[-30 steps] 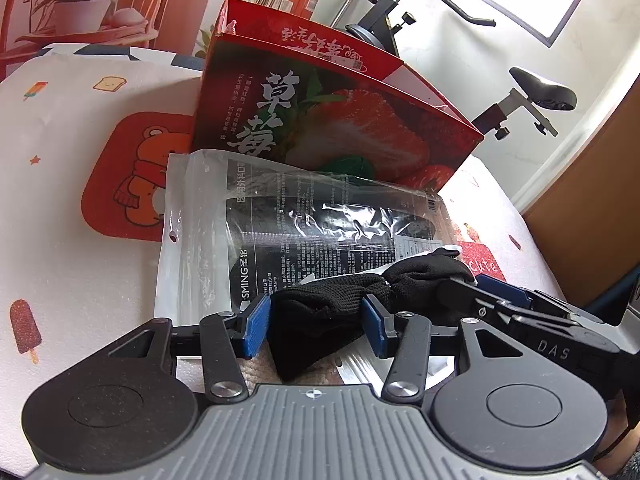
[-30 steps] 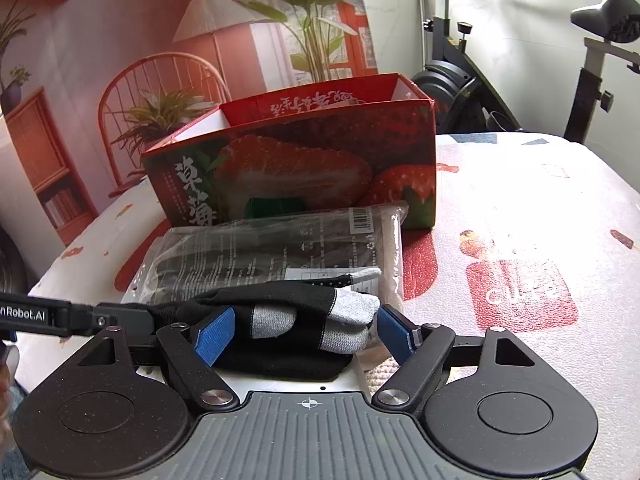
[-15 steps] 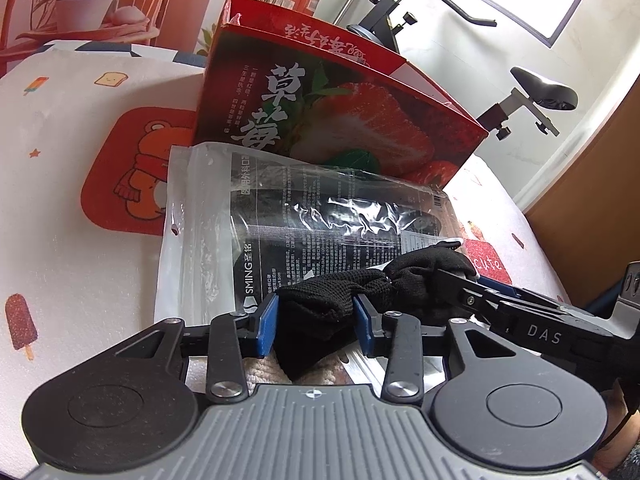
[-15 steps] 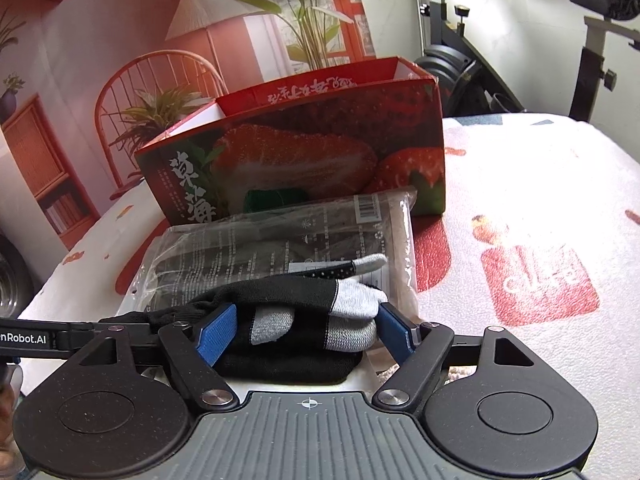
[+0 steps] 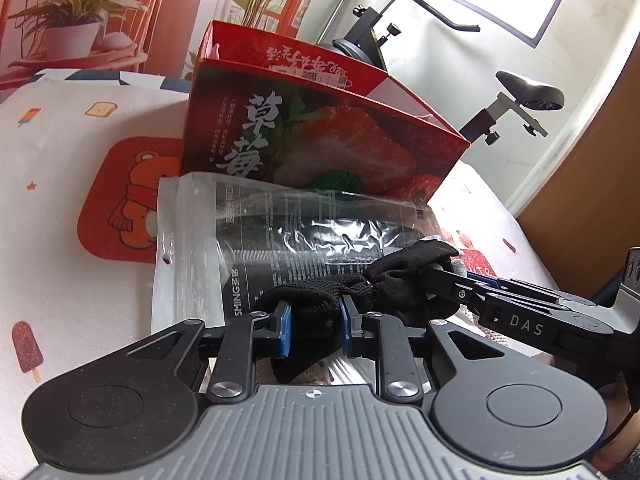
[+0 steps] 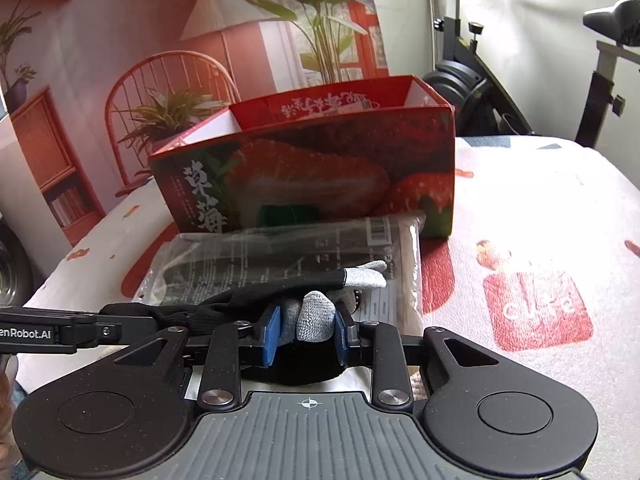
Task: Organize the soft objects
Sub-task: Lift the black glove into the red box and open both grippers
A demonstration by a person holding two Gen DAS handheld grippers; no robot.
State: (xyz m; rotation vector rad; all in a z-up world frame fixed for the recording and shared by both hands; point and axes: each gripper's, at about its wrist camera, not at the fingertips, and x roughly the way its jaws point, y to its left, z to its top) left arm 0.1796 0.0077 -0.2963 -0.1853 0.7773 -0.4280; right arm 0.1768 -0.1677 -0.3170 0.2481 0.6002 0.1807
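- On the table (image 5: 72, 248), covered with a white cloth printed with popsicles, toast and red bear patches, a clear plastic packet with a dark printed insert (image 5: 288, 240) lies flat toward the near edge.
- Behind the packet, touching its far edge, stands a red cardboard box printed with strawberries (image 5: 320, 136), open at the top.
- Across the near end of the packet lies a black knitted glove with grey fingertips (image 6: 304, 284), stretched between the two claws.
- Left claw (image 5: 314, 330): its jaws have just been closing, and the blue pads now pinch the black cuff end of the glove, which bunches up between them.
- Right claw (image 6: 306, 334): its jaws have just been closing too, and they now clench the finger end of the glove; one grey fingertip is folded between the blue pads, another pokes out over the packet.
- Seen from the left wrist, the right claw reaches in from the right side; from the right wrist, the left claw reaches in from the left.
- Beyond the far right corner of the table stands a black exercise bike (image 5: 520, 96).
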